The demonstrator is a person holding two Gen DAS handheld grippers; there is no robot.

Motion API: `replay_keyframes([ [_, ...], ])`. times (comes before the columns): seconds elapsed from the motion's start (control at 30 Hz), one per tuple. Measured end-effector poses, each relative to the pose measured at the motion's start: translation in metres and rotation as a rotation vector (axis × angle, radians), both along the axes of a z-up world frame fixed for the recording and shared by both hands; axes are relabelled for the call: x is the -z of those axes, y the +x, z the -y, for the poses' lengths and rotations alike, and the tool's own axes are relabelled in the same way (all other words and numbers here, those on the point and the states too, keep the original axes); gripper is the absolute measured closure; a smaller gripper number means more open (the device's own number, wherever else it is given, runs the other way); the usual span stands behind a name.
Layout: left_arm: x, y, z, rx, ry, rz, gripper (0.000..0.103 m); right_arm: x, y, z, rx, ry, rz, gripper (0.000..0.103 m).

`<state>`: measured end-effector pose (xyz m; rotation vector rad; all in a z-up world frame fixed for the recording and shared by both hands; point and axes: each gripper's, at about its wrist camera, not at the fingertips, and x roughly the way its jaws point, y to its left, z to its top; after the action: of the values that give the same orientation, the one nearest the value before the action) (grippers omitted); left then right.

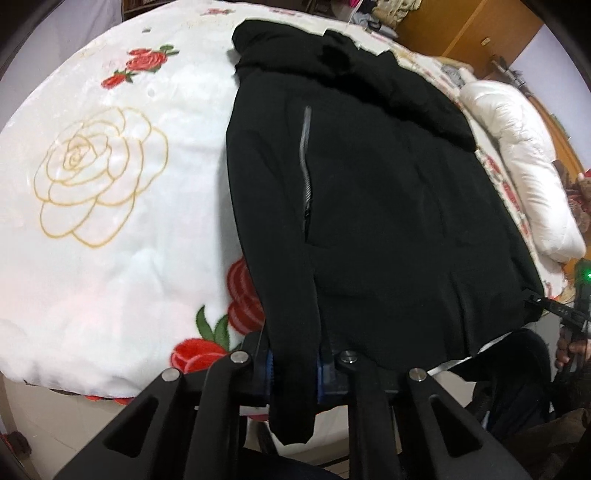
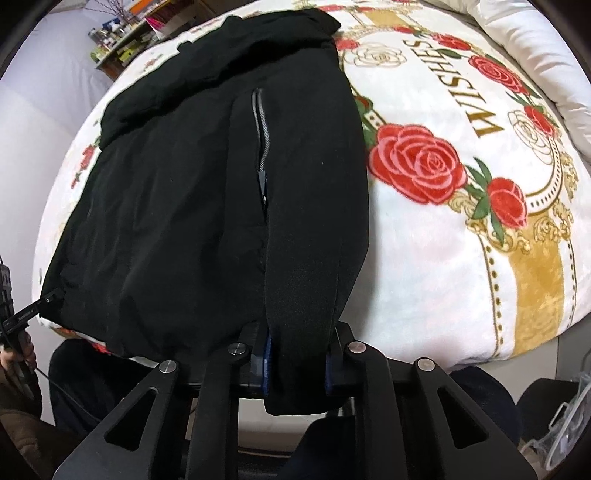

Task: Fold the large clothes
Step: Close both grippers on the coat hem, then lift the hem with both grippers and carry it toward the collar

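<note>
Left wrist view: a black jacket (image 1: pixel 369 206) lies spread on a white blanket (image 1: pixel 122 229) printed with red and gold roses, the hood end far from the camera and the hem at the near edge of the blanket. A grey pocket zipper (image 1: pixel 305 162) runs down the jacket's left front panel. The left gripper (image 1: pixel 293 373) has its jaws drawn narrow and clamped on a strip of the jacket's hem at the jacket's near left corner; the cloth passes between the blue pads (image 1: pixel 322 380) and hangs below them. At the jacket's near right corner the tip of the other gripper is seen against the cloth. A white quilted duvet (image 1: pixel 517 158) lies beyond the jacket's right side.

Right wrist view: the same jacket (image 2: pixel 207 192) fills the left half of the frame, with a second pocket zipper (image 2: pixel 261 144) on its panel. The right gripper (image 2: pixel 297 373) has narrow jaws holding a fold of the jacket's hem at its near right corner, the cloth pinched between the blue pads (image 2: pixel 266 365) and drooping beneath. The blanket (image 2: pixel 424 251) to the right of the jacket bears the word "WISHES" and a large red rose (image 2: pixel 417 164). A cluttered shelf (image 2: pixel 122 33) stands beyond the jacket's far left end.
</note>
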<state>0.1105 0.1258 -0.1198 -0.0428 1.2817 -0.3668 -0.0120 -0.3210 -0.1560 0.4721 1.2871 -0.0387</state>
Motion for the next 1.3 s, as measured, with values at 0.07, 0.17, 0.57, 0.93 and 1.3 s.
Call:
replay_keyframes([
  [0.07,-0.009,0.000,-0.005,0.004,-0.007,0.019,0.087,-0.006,-0.003,0.000,-0.003,0.006,0.021,0.084],
  [0.17,-0.015,-0.004,0.006,0.010,-0.012,0.040,0.088,-0.017,-0.010,0.004,0.001,0.026,0.054,0.085],
  [0.57,-0.050,-0.020,0.013,0.030,-0.032,0.108,0.088,-0.046,-0.034,0.003,-0.016,0.071,0.138,0.086],
  [0.93,-0.075,-0.042,-0.006,0.019,-0.061,0.113,0.089,-0.073,-0.048,-0.009,-0.049,0.087,0.174,0.086],
  [1.3,-0.102,-0.007,0.004,0.014,-0.102,0.167,0.089,-0.101,-0.022,-0.001,-0.072,0.089,0.254,0.086],
])
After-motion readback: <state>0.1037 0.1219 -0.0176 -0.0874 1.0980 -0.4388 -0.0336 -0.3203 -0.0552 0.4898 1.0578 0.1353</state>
